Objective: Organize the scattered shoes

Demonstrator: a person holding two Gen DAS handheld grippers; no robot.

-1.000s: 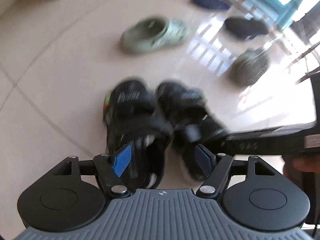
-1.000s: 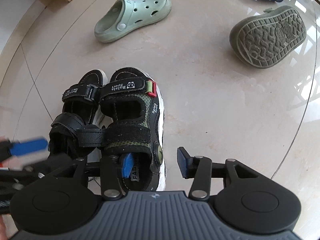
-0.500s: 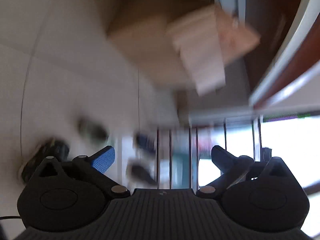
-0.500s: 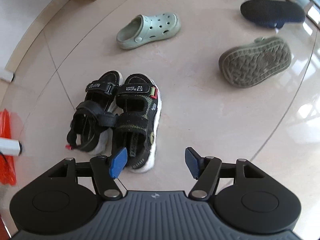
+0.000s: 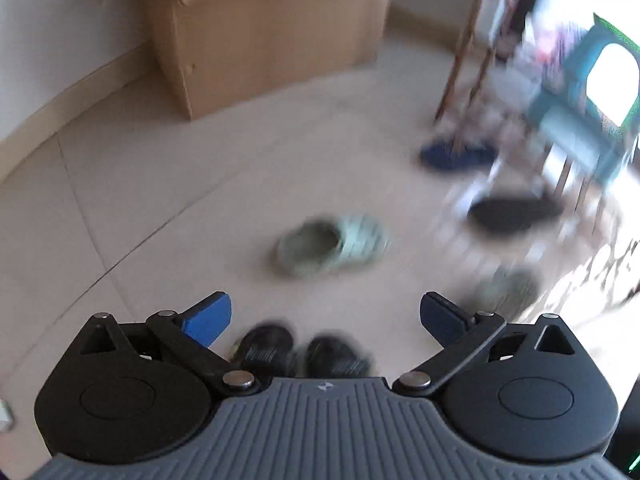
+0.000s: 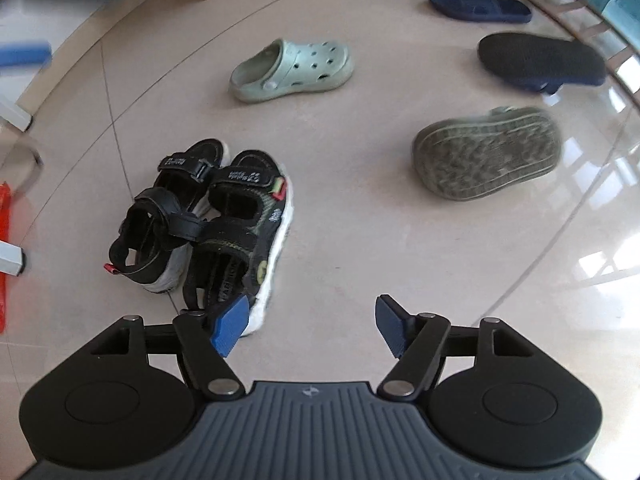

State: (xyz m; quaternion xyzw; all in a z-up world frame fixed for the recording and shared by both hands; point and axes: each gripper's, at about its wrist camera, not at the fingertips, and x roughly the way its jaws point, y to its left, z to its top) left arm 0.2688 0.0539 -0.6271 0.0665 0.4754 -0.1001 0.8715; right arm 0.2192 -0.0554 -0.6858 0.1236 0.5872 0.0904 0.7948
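Right gripper spread wide, holding nothing. Two black sandals sit side by side, touching, lower left of frame; heel of one is just beside the gripper's left pad. Two green clogs: upright upper centre, sole-up right. Two navy slides, upper right. Left gripper also spread, empty; view blurred.

sandals black, white soles | clog pale green | slide navy
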